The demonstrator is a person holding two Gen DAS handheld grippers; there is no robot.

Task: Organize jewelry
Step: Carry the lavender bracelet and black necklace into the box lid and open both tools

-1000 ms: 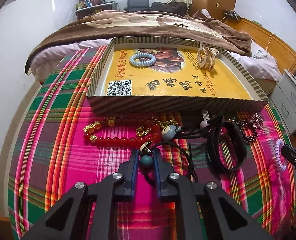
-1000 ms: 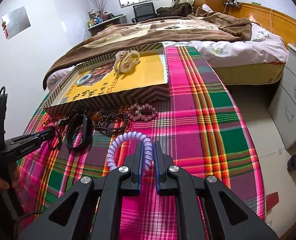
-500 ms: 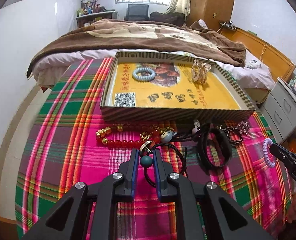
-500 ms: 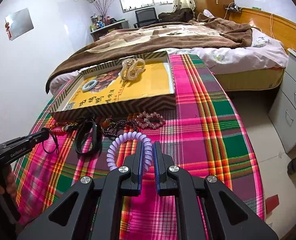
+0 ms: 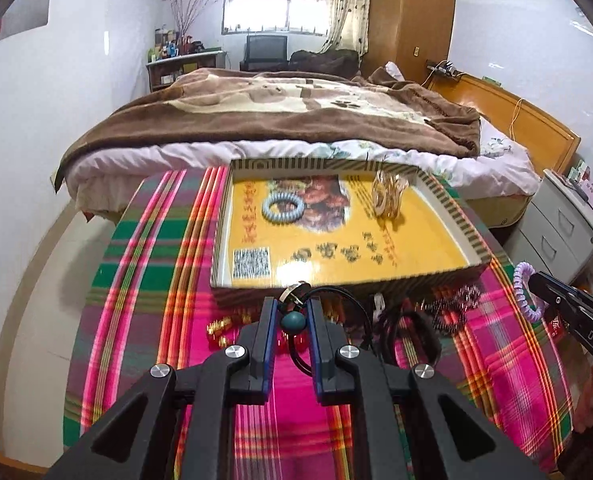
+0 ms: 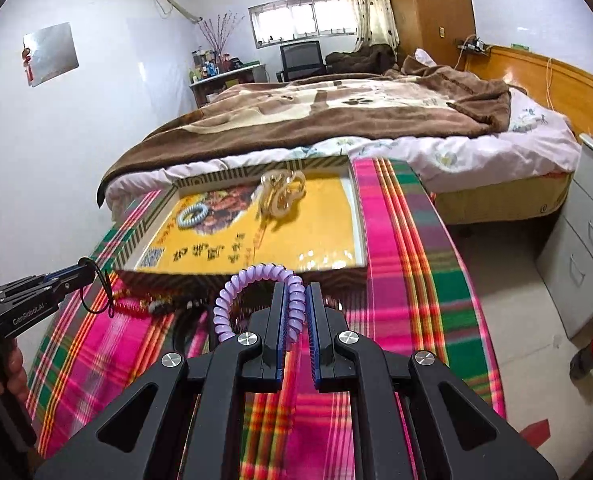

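Note:
My left gripper [image 5: 291,309] is shut on a black cord necklace [image 5: 338,294], pinching its teal bead [image 5: 292,321] with a metal ring above it; the cord hangs clear of the plaid cloth. My right gripper [image 6: 296,292] is shut on a purple coil bracelet [image 6: 232,292], lifted above the cloth. Ahead lies the yellow-lined box [image 5: 468,236] holding a pale blue bead bracelet [image 5: 282,206] and a pile of gold bangles [image 5: 388,199]. Red beads [image 6: 130,307], a black strap [image 5: 412,322] and dark bead strands [image 5: 454,306] stay on the cloth in front of the box.
The plaid-covered table [image 5: 148,280] ends at a bed with a brown blanket [image 5: 280,112]. Grey drawers [image 6: 588,248] stand to the right, with bare floor [image 6: 508,292] beside the table. A hand [image 6: 12,372] holds the left gripper's handle.
Both grippers have risen off the cloth with their pieces, the cord necklace and the purple coil now hanging in the air. The box looks lower and farther in both views.

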